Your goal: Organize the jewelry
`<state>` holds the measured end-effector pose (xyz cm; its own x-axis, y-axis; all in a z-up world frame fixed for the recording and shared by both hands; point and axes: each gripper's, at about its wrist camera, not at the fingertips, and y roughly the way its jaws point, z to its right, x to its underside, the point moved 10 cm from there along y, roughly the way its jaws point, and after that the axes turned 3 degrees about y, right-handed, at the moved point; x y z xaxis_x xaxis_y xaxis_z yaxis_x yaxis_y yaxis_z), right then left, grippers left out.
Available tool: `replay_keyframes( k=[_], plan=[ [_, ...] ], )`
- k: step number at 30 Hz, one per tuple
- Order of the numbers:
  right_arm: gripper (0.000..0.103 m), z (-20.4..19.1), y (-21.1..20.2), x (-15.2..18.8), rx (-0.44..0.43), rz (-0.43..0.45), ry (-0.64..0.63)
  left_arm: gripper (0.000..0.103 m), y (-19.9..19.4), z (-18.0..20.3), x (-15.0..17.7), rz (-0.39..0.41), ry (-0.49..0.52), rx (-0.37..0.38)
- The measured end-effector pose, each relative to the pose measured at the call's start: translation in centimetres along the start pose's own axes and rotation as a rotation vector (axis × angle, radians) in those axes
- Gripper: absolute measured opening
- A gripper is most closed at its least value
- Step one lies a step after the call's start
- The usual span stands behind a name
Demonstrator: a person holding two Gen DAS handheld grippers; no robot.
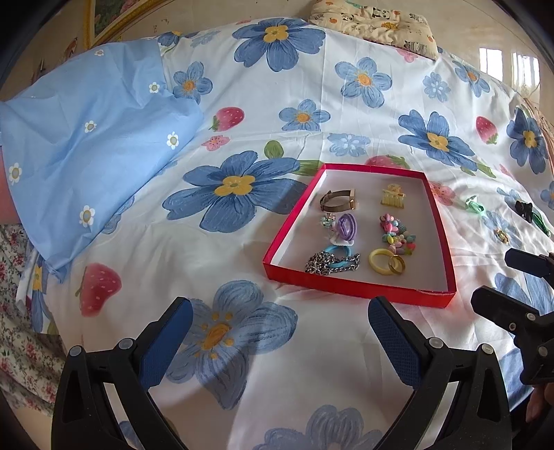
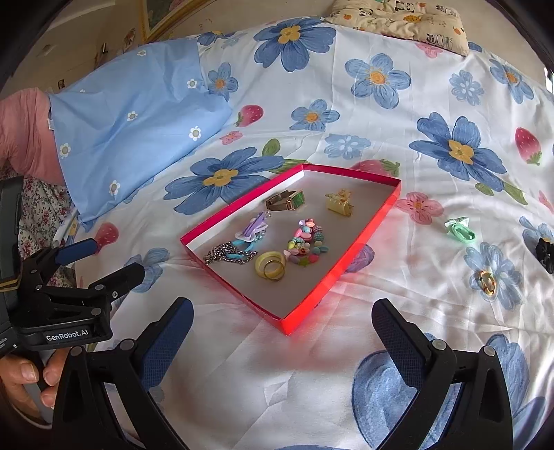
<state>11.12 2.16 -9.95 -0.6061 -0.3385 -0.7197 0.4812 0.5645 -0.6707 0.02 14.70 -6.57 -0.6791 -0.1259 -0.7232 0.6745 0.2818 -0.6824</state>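
Note:
A shallow red box (image 1: pixel 356 290) (image 2: pixel 325 284) lies on the flowered bedsheet. Inside it are a watch (image 1: pixel 337 200) (image 2: pixel 287 200), a yellow hair claw (image 1: pixel 393 197) (image 2: pixel 339 204), a purple hair tie (image 1: pixel 344 226), a beaded bracelet (image 1: pixel 398 235) (image 2: pixel 304 242), a silver chain (image 1: pixel 322 263) (image 2: pixel 225 254) and yellow rings (image 1: pixel 386 261) (image 2: pixel 270 270). Loose on the sheet to the right lie a green clip (image 2: pixel 458 228) (image 1: pixel 474 204), a black piece (image 2: pixel 545 252) (image 1: pixel 524 209) and a gold ring (image 2: pixel 486 278) (image 1: pixel 502 237). My left gripper (image 1: pixel 280 332) (image 2: pixel 104 259) and right gripper (image 2: pixel 282 332) (image 1: pixel 512 277) are both open and hold nothing, just in front of the box.
A light blue pillowcase (image 1: pixel 90 145) (image 2: pixel 131 117) lies at the left. A cream patterned pillow (image 1: pixel 374 24) (image 2: pixel 401 20) sits at the far edge. A person's hand (image 2: pixel 31 377) holds the left gripper's handle.

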Motion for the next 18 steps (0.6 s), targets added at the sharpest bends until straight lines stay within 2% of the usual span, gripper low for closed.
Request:
replay_keyframes(
  k=[18],
  plan=[
    [0.103,0.33,0.06,-0.13,0.007,0.012,0.0,0.102,0.17,-0.15,0.03,-0.008,-0.007,0.001]
  ],
)
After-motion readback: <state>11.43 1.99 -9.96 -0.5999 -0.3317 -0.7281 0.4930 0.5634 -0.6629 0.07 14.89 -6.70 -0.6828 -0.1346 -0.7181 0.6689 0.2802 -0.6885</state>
